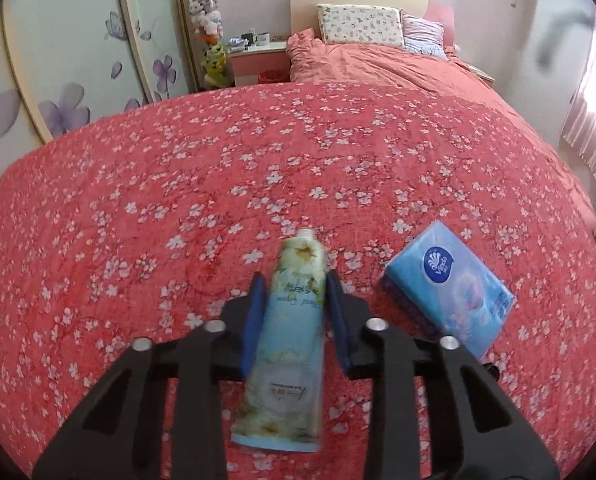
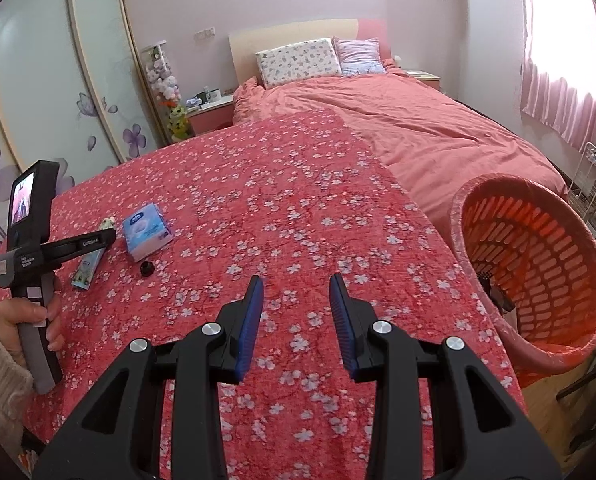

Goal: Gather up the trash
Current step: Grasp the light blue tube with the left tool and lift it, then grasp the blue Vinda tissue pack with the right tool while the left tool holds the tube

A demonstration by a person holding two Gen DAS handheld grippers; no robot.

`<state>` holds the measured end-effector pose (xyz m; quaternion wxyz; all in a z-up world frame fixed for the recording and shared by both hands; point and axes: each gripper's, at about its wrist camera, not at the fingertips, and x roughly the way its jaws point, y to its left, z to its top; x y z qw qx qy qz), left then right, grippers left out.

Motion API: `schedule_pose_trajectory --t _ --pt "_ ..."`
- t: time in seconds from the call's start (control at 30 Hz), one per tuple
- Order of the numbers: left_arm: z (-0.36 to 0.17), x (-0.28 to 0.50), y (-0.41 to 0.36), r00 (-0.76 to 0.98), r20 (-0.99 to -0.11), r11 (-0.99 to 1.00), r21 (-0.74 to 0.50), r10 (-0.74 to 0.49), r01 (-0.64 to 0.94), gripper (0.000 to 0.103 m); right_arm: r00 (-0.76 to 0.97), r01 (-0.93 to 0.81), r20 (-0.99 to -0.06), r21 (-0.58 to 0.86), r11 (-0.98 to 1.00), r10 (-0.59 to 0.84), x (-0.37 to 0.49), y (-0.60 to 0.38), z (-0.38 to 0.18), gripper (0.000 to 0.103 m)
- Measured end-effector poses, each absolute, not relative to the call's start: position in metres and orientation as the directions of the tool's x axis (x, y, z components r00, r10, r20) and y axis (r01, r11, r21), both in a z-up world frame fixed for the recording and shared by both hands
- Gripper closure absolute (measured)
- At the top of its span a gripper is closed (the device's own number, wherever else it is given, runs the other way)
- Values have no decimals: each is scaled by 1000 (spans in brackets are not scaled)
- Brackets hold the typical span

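A pale green and blue tube (image 1: 287, 332) with no cap lies between the fingers of my left gripper (image 1: 295, 284), nozzle pointing away; the blue pads press its sides, so the gripper is shut on it, just over the red floral bedspread. The same tube (image 2: 91, 264) shows in the right wrist view under the left gripper (image 2: 97, 240). A small black cap (image 2: 146, 269) lies on the spread beside it. My right gripper (image 2: 296, 286) is open and empty above the spread. An orange mesh trash basket (image 2: 538, 264) with a plastic liner stands at the bed's right edge.
A blue tissue pack (image 1: 450, 288) lies right of the tube, also in the right wrist view (image 2: 145, 234). Pillows (image 2: 298, 60) and a pink duvet (image 2: 418, 128) fill the far bed. A nightstand (image 2: 209, 114) and wardrobe doors (image 2: 57, 80) stand left.
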<state>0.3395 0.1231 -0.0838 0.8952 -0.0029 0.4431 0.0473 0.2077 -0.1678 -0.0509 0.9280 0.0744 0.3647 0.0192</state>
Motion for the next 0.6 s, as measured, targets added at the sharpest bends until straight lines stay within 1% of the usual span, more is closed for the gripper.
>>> schedule_pose_trajectory --t 0.1,0.23,0.33,0.5,0.53,0.57,0.6 --pt "-83 337 131 596 -798 995 34 84 -95 75 729 4 -678 147 989 98 212 -160 -52 68" --pt "-83 324 167 591 -801 991 24 96 -128 75 727 -38 -675 141 989 125 219 -143 -50 68" --pt "-83 310 201 589 -801 987 10 103 -160 75 715 -77 -678 167 983 171 231 -129 -50 68" --pt "-83 299 223 605 -791 984 -23 90 -176 74 676 -154 -685 228 961 271 264 -96 -54 68" --pt "-83 298 223 610 -787 984 -21 92 -176 74 666 -169 -690 230 958 284 271 -88 -55 65" --pt "-84 297 222 613 -784 984 -14 98 -176 74 657 -185 -695 228 956 292 278 -79 -56 57" --pt "-84 296 222 614 -784 984 -16 98 -176 74 651 -199 -698 221 955 298 283 -71 -56 53"
